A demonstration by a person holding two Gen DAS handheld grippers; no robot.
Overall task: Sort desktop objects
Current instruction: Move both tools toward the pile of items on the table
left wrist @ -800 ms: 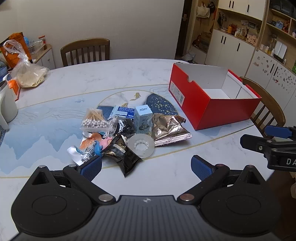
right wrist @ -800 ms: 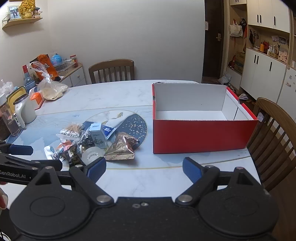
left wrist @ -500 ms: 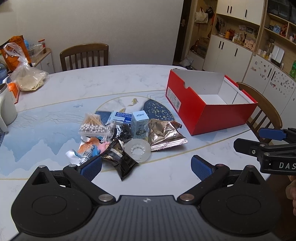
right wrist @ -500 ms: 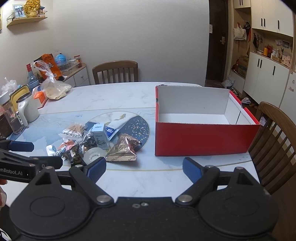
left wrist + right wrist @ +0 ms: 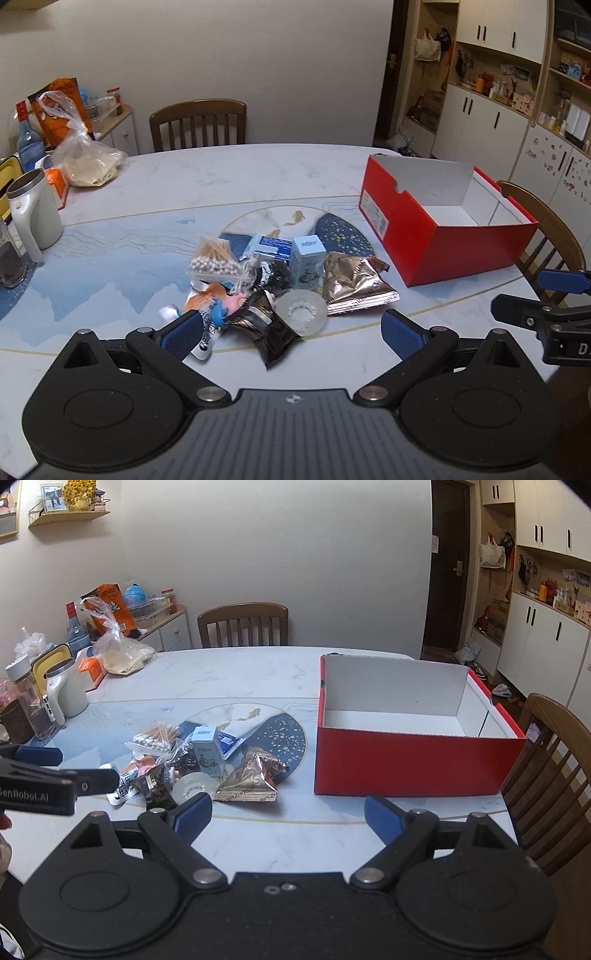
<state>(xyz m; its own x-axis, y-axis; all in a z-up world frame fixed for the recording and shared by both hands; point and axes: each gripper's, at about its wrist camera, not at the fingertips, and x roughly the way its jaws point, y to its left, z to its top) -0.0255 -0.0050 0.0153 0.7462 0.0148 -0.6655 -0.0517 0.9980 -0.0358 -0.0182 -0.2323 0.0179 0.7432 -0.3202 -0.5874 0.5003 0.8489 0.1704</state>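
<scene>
Two grippers, left gripper [image 5: 291, 332] and right gripper [image 5: 288, 814], both spread wide, empty. Clutter pile [image 5: 273, 284] mid-surface, red box [image 5: 417, 738] beside. Take the tape roll [image 5: 301, 311] from above, squarely.

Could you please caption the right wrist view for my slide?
Open right claw faces an empty red box and a pile of small items on a marble table.
</scene>
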